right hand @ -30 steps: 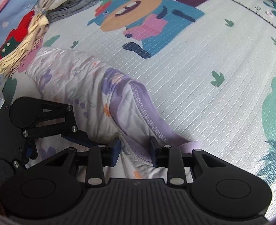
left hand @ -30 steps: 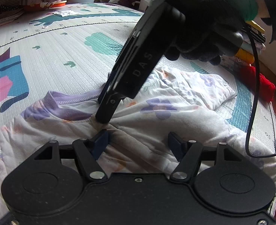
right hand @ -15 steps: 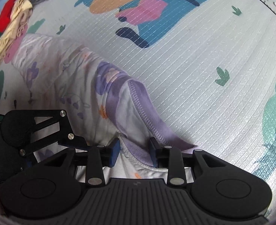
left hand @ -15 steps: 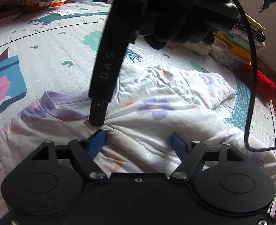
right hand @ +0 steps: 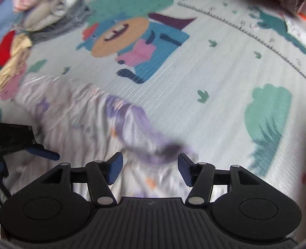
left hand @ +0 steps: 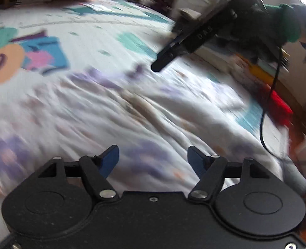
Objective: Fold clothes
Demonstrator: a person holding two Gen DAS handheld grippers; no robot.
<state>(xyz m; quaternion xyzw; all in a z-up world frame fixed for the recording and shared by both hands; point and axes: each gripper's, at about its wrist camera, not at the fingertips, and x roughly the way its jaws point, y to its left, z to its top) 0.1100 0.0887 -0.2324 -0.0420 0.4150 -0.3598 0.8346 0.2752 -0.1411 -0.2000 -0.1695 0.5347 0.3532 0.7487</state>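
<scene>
Garment (left hand: 144, 112), white with purple flowers and a purple collar band, lies crumpled on the printed play mat (right hand: 225, 78); in the left wrist view it fills the centre and lower half of the frame, and in the right wrist view it occupies the lower left, its collar band curving toward the lower centre. Left tool (left hand: 153, 160) is released: its blue pads stand well apart and the jaws are closing, with cloth seen below the gap but no fabric pressed between the pads. Right tool (right hand: 150, 169) is likewise released: its jaws are opening, and the purple collar band lies in the gap without being pinched. In the left wrist view the right tool appears at upper right, its tip above the garment's far edge; contact there cannot be determined because of blur. Stacked clothes (right hand: 40, 18) lie at upper left of the right wrist view.
</scene>
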